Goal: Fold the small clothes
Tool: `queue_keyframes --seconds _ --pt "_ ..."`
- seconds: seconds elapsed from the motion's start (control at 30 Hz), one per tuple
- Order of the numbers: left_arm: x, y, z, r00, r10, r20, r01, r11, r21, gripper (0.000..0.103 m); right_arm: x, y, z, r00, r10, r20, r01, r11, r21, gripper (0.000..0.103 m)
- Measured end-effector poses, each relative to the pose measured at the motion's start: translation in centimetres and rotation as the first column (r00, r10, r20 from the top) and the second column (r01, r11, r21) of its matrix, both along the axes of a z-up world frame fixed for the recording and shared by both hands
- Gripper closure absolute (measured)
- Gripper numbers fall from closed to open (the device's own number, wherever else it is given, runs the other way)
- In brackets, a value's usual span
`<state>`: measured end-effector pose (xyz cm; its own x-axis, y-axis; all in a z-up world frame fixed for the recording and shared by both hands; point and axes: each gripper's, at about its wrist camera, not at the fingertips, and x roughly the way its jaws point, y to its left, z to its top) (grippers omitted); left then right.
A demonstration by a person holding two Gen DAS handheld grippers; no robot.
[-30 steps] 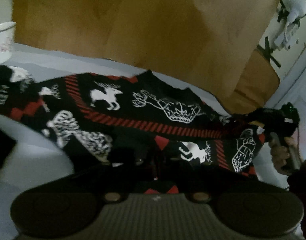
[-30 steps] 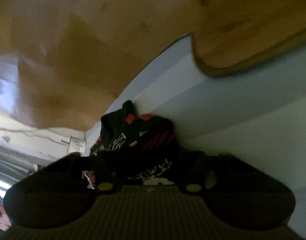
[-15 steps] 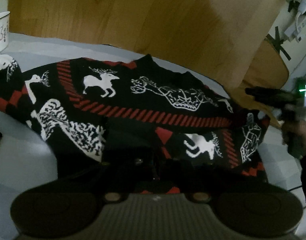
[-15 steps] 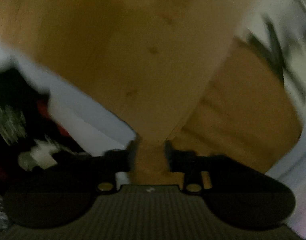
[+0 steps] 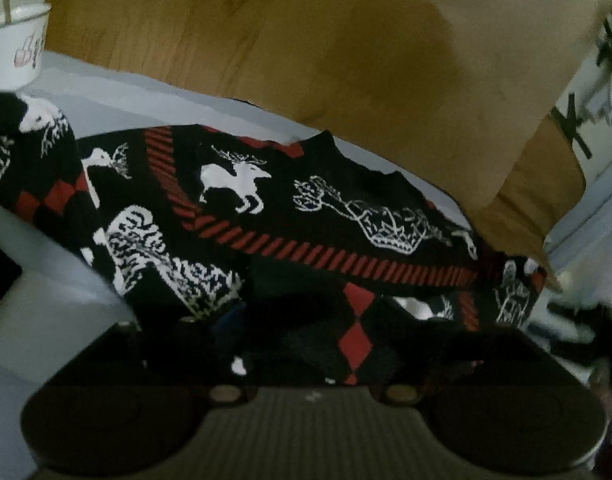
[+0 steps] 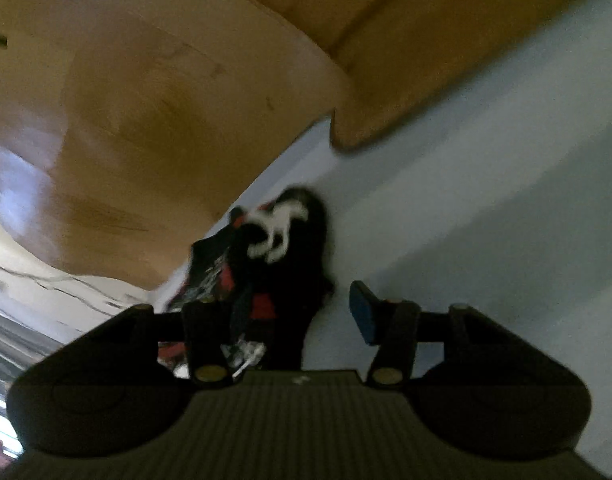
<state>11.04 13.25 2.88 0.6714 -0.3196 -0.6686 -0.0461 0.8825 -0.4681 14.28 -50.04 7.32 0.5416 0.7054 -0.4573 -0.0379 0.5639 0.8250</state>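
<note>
A small black sweater (image 5: 289,216) with red stripes and white deer lies spread on the pale grey surface (image 5: 57,304). My left gripper (image 5: 310,344) sits low over its near hem, and dark cloth covers the fingers, so their state is hidden. In the right wrist view my right gripper (image 6: 293,312) is open, with its blue-padded right finger (image 6: 364,312) bare. A bunched end of the sweater (image 6: 273,256) lies between and just beyond the fingers on the pale surface (image 6: 486,208).
A white cup (image 5: 17,48) stands at the far left. Wooden boards (image 5: 306,40) lie along the far edge of the surface. They also show in the right wrist view (image 6: 145,120).
My right gripper let go of the sweater's end, swung away, and is back over it, open. The left gripper stayed at the hem and the sweater lies flatter.
</note>
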Motion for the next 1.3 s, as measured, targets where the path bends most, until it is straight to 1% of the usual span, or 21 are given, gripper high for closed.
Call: queue_keyframes --seconds 0.07,0.1,0.13,0.17,0.2,0.23,0.27,0.3,0.4,0.57,0.6,0.63,0.7,0.77,0.87,0.9,0.93,0.97,1.0,1.2,1.3 --pt "0.4 0.5 -0.2 1.000 0.022 -0.003 -0.023 0.999 -0.043 0.034 -0.4 0.1 0.3 1.000 -0.004 0.012 0.003 1.000 0.024 0.048" --pt "0.7 0.6 -0.3 0.999 0.035 -0.005 -0.035 0.998 -0.060 0.052 -0.4 0.5 0.4 1.000 -0.002 0.024 0.002 1.000 0.026 0.047" --pt "1.0 0.6 -0.5 0.999 0.040 -0.011 -0.041 0.997 -0.073 0.065 -0.2 0.7 0.4 1.000 -0.003 0.029 0.002 0.999 0.033 0.047" --pt "1.5 0.5 -0.8 0.999 0.035 -0.032 -0.038 0.996 -0.085 0.092 0.0 0.9 0.4 0.999 -0.004 0.031 0.002 0.999 0.044 0.047" --pt "1.8 0.3 -1.1 0.998 0.036 -0.055 -0.040 0.995 -0.087 0.092 0.3 1.3 0.4 0.999 0.004 0.035 -0.005 0.999 0.043 0.052" --pt "1.7 0.0 -1.1 0.998 0.041 -0.053 -0.045 0.996 -0.076 0.093 0.3 1.7 0.7 0.999 0.006 0.046 -0.007 1.000 0.016 0.073" --pt "1.4 -0.4 -0.8 0.999 0.030 -0.044 -0.032 0.998 -0.059 0.093 0.4 1.8 0.9 0.998 0.012 0.061 -0.011 1.000 -0.012 0.085" --pt "0.9 -0.6 -0.4 0.999 0.008 -0.033 -0.010 0.998 -0.058 0.094 0.0 2.1 1.6 0.996 0.014 0.090 -0.011 0.999 -0.041 0.088" --pt "-1.7 -1.0 1.0 0.999 -0.034 -0.009 0.033 0.995 -0.091 0.094 -1.6 1.9 2.9 0.988 0.022 0.156 -0.008 0.996 -0.090 0.090" --pt "-7.5 -1.3 3.3 0.993 -0.110 0.036 0.115 0.979 -0.169 0.094 -4.4 1.3 5.3 0.970 0.045 0.240 -0.015 0.992 -0.126 0.091" --pt "-8.8 -1.5 3.9 0.989 -0.132 0.063 0.141 0.974 -0.179 0.095 -4.9 1.2 5.8 0.963 0.047 0.266 -0.002 0.986 -0.167 0.096" --pt "-10.4 -1.8 4.7 0.982 -0.159 0.102 0.176 0.967 -0.186 0.095 -5.3 1.3 6.2 0.956 0.050 0.288 0.013 0.977 -0.213 0.100" --pt "-13.0 -2.7 5.8 0.962 -0.210 0.174 0.242 0.951 -0.193 0.094 -6.2 0.5 6.5 0.948 0.048 0.315 0.049 0.955 -0.293 0.100" --pt "-15.0 -3.8 6.2 0.938 -0.265 0.224 0.310 0.930 -0.199 0.094 -6.3 -0.8 5.8 0.959 0.012 0.282 0.069 0.959 -0.274 0.100" --pt "-16.2 -6.0 5.8 0.910 -0.340 0.236 0.389 0.897 -0.211 0.094 -6.4 -3.0 3.8 0.985 -0.031 0.170 0.054 0.990 -0.130 0.091" --pt "-16.3 -6.6 5.7 0.905 -0.357 0.230 0.405 0.887 -0.220 0.094 -6.7 -3.1 3.3 0.990 -0.024 0.142 0.036 0.996 -0.079 0.079" --pt "-16.1 -7.3 5.6 0.900 -0.375 0.221 0.421 0.878 -0.228 0.094 -7.1 -3.2 2.6 0.993 -0.009 0.115 0.011 1.000 -0.020 0.055" --pt "-16.2 -7.8 5.5 0.895 -0.389 0.218 0.434 0.872 -0.224 0.094 -7.5 -3.1 2.2 0.996 0.010 0.093 -0.013 1.000 0.026 0.044" --pt "-16.4 -8.2 5.7 0.889 -0.402 0.218 0.446 0.868 -0.216 0.094 -8.1 -2.9 1.7 0.997 0.039 0.073 -0.044 0.997 0.070 0.038" --pt "-16.7 -10.6 6.7 0.849 -0.465 0.253 0.514 0.838 -0.183 0.094 -12.7 -2.5 1.2 0.989 0.134 0.062 -0.141 0.983 0.122 0.038" --pt "-17.2 -11.7 7.0 0.830 -0.494 0.259 0.543 0.821 -0.176 0.094 -14.5 -2.4 0.2 0.986 0.165 -0.004 -0.161 0.970 0.184 0.038"
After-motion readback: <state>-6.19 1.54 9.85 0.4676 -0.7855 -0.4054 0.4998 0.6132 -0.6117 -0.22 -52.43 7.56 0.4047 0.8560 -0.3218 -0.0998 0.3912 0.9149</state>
